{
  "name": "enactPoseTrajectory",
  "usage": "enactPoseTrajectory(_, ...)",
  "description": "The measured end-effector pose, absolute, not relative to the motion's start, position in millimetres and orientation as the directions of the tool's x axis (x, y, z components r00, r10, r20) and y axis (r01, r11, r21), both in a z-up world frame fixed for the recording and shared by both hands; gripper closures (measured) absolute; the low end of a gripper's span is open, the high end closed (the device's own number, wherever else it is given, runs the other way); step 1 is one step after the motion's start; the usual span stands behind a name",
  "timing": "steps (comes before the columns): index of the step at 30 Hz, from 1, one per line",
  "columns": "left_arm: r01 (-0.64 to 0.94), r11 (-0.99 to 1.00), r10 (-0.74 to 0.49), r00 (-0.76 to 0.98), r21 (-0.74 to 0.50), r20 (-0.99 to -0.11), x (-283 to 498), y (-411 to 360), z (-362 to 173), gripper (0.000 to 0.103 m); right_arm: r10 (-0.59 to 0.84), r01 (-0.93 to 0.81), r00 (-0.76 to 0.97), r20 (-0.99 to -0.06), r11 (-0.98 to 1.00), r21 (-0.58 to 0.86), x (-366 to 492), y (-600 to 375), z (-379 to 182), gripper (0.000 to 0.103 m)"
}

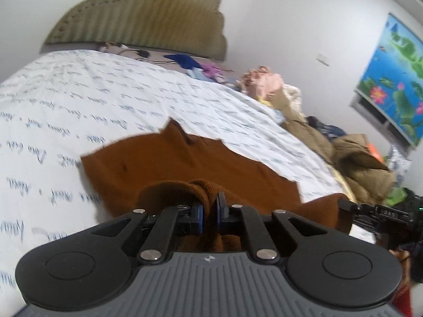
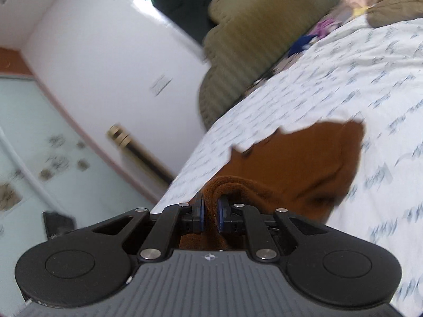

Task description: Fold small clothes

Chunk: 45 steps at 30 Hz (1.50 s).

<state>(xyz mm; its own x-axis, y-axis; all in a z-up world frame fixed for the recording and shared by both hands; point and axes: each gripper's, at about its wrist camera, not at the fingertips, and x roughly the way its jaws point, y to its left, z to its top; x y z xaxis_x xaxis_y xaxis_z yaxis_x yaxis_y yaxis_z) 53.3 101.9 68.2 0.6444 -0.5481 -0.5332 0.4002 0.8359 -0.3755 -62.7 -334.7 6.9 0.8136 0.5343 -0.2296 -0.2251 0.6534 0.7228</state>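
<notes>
Left wrist view: the left gripper is pinching a bunched edge of the brown garment, fingers clamped tight on the fold of fabric. The rest of the garment is trailing forward onto the bed sheet, partly flat, its far edge ragged and peaked. Holding an edge like this looks like the setup for carrying it over into a fold. Off to the right, the right gripper is gripping another part of the same near edge, so the cloth is hanging between the two. A heap of clothes is piling up along the bed's right side, near but not touching the garment. The headboard is standing at the back, with a few small items scattered before it.

Right wrist view: the right gripper is likewise squeezing a rolled lip of the brown garment, fingers closed on it. The garment is draping away onto the bed sheet, whose surface around it is lying open. The clothes heap is sitting far off at the top corner, out of the fold's way.
</notes>
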Motion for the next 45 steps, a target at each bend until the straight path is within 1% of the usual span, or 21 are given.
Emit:
enactPoseTrajectory(3, 0.348, 0.883, -0.469, 0.656, -0.314, -0.591, 82, 92, 53, 0.093, 0.426, -0.128, 0.839, -0.339, 0.759, 0.639, -36, -336, -2, 0.088)
enactPoseTrajectory(6, 0.298, 0.903, -0.430, 0.614, -0.310, -0.662, 106, 82, 29, 0.092, 0.392, -0.052, 0.819, -0.418, 0.777, 0.627, -12, -334, -24, 0.086)
enactPoseTrajectory(9, 0.252, 0.911, -0.413, 0.570, -0.327, -0.710, 113, 83, 9, 0.090, 0.344, 0.010, 0.804, -0.486, 0.809, 0.588, -4, -324, -40, 0.075)
enactPoseTrajectory(10, 0.255, 0.903, -0.429, 0.562, -0.346, -0.707, 108, 88, 4, 0.086, 0.349, 0.005, 0.803, -0.483, 0.806, 0.592, -9, -323, -42, 0.067)
enactPoseTrajectory(11, 0.261, 0.896, -0.445, 0.556, -0.360, -0.703, 103, 91, 2, 0.083, 0.365, -0.008, 0.803, -0.470, 0.796, 0.605, -18, -322, -43, 0.054)
enactPoseTrajectory(12, 0.266, 0.890, -0.456, 0.554, -0.371, -0.697, 96, 96, 1, 0.074, 0.378, -0.019, 0.805, -0.458, 0.788, 0.616, -24, -323, -43, 0.051)
enactPoseTrajectory(13, 0.273, 0.885, -0.465, 0.558, -0.378, -0.687, 88, 100, 1, 0.063, 0.379, -0.023, 0.807, -0.452, 0.786, 0.618, -32, -326, -42, 0.047)
enactPoseTrajectory(14, 0.282, 0.880, -0.474, 0.567, -0.382, -0.674, 79, 103, 2, 0.054, 0.374, -0.021, 0.809, -0.453, 0.789, 0.614, -38, -328, -42, 0.047)
enactPoseTrajectory(15, 0.290, 0.877, -0.479, 0.578, -0.383, -0.660, 70, 108, 4, 0.034, 0.367, -0.016, 0.809, -0.459, 0.794, 0.607, -45, -329, -43, 0.047)
enactPoseTrajectory(16, 0.291, 0.876, -0.480, 0.592, -0.384, -0.648, 62, 113, 5, 0.024, 0.363, -0.012, 0.805, -0.469, 0.801, 0.599, -52, -330, -44, 0.046)
enactPoseTrajectory(20, 0.263, 0.888, -0.456, 0.615, -0.378, -0.643, 32, 130, 2, 0.023, 0.376, -0.015, 0.780, -0.501, 0.811, 0.585, -76, -330, -52, 0.046)
enactPoseTrajectory(23, 0.232, 0.870, -0.483, 0.576, -0.435, -0.659, 16, 142, -11, 0.023, 0.402, -0.045, 0.759, -0.512, 0.817, 0.575, -87, -318, -58, 0.045)
enactPoseTrajectory(25, 0.222, 0.843, -0.523, 0.549, -0.490, -0.652, 5, 146, -23, 0.024, 0.405, -0.070, 0.756, -0.515, 0.831, 0.552, -90, -306, -59, 0.045)
enactPoseTrajectory(27, 0.233, 0.832, -0.538, 0.562, -0.504, -0.629, -5, 143, -26, 0.024, 0.417, -0.092, 0.751, -0.511, 0.833, 0.545, -90, -297, -59, 0.048)
enactPoseTrajectory(29, 0.259, 0.814, -0.568, 0.543, -0.520, -0.618, -10, 133, -28, 0.035, 0.427, -0.100, 0.745, -0.512, 0.831, 0.547, -86, -291, -60, 0.070)
enactPoseTrajectory(31, 0.283, 0.801, -0.593, 0.500, -0.528, -0.631, -12, 123, -31, 0.083, 0.423, -0.097, 0.741, -0.522, 0.835, 0.541, -83, -288, -61, 0.082)
enactPoseTrajectory(32, 0.283, 0.800, -0.597, 0.471, -0.530, -0.650, -11, 118, -34, 0.093, 0.426, -0.097, 0.741, -0.519, 0.833, 0.545, -84, -289, -61, 0.083)
enactPoseTrajectory(33, 0.278, 0.794, -0.604, 0.453, -0.540, -0.655, -10, 116, -36, 0.097, 0.429, -0.098, 0.742, -0.514, 0.829, 0.550, -86, -290, -60, 0.084)
enactPoseTrajectory(37, 0.305, 0.786, -0.614, 0.488, -0.538, -0.620, -20, 122, -17, 0.098, 0.458, -0.114, 0.761, -0.460, 0.792, 0.599, -105, -300, -50, 0.086)
enactPoseTrajectory(40, 0.354, 0.766, -0.637, 0.532, -0.537, -0.558, -35, 133, 13, 0.098, 0.487, -0.160, 0.781, -0.391, 0.761, 0.628, -127, -308, -31, 0.089)
enactPoseTrajectory(45, 0.432, 0.742, -0.661, 0.604, -0.513, -0.446, -70, 149, 64, 0.098, 0.522, -0.264, 0.808, -0.274, 0.736, 0.623, -172, -313, 11, 0.090)
